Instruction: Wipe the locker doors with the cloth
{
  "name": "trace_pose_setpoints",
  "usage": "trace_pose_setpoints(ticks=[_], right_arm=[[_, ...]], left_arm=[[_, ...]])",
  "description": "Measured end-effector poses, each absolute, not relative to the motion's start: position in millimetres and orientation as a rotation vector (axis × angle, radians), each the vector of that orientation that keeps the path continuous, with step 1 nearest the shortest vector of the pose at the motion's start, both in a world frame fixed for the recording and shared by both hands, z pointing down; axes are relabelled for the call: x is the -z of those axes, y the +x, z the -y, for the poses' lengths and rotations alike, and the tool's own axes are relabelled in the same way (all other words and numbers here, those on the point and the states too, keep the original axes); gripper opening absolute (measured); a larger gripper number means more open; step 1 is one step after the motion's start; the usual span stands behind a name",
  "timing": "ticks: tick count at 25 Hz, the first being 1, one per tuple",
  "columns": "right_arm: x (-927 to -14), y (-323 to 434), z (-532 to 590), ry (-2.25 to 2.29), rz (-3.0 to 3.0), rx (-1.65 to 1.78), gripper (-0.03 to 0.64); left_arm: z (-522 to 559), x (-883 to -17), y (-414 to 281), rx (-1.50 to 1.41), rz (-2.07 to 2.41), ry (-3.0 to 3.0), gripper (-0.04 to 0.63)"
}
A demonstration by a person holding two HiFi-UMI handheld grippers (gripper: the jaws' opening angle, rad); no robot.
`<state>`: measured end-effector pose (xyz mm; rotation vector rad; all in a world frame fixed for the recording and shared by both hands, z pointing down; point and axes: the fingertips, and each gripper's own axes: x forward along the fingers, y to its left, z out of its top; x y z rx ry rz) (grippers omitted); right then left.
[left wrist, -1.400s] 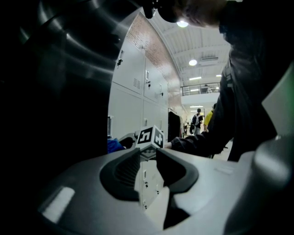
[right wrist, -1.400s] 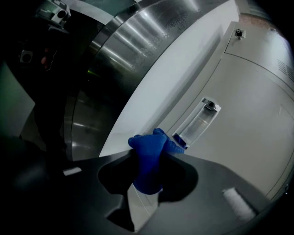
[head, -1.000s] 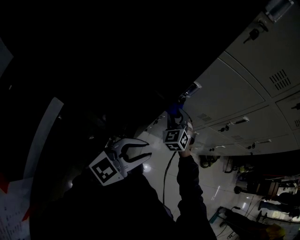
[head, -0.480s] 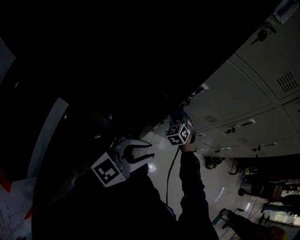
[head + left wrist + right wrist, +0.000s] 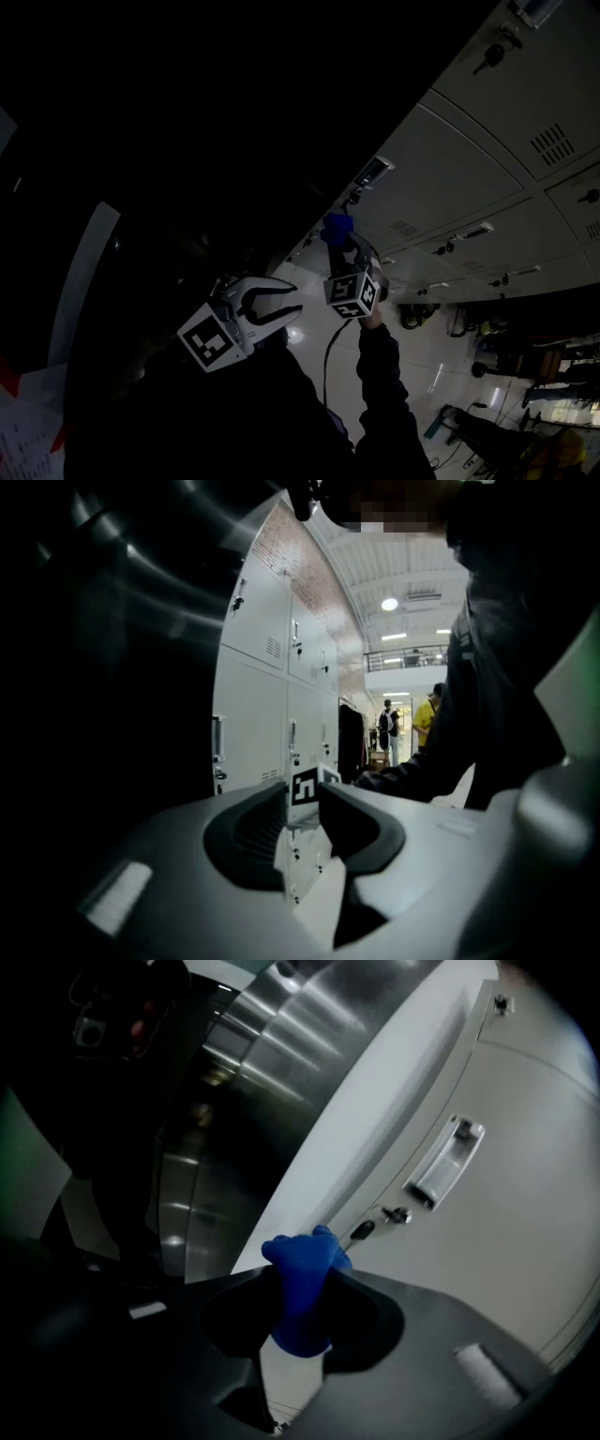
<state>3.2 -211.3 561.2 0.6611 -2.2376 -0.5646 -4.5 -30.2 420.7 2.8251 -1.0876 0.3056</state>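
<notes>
My right claw (image 5: 302, 1290) pinches the bunched blue cloth (image 5: 298, 1258), whose tip points up-centre at the edge of the pale grey metal locker door (image 5: 511, 1251) filling the frame's right (whether they touch I cannot tell). My left claw (image 5: 302, 803) hangs spread and empty. Only the head view shows it lower left, farther from the lockers.

Glossy pale floor (image 5: 422, 370) under the locker row (image 5: 469, 169), dark clutter (image 5: 511, 361) beyond.
</notes>
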Motion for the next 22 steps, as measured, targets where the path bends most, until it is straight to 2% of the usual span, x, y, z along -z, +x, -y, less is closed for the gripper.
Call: trace_pose_setpoints(ticks=[5, 14, 22], right_arm=[[-478, 28, 192, 0.725, 2.259, 0.698, 0.12], [-284, 43, 222, 0.978, 2.38, 0.969, 0.12], [-216, 38, 253, 1.084, 2.304, 1.116, 0.12]], left_arm=[[33, -416, 5, -0.265, 1.038, 2.871, 0.101], [34, -406, 18, -0.228, 0.993, 2.93, 0.1], [29, -403, 13, -0.212, 1.041, 2.921, 0.101]])
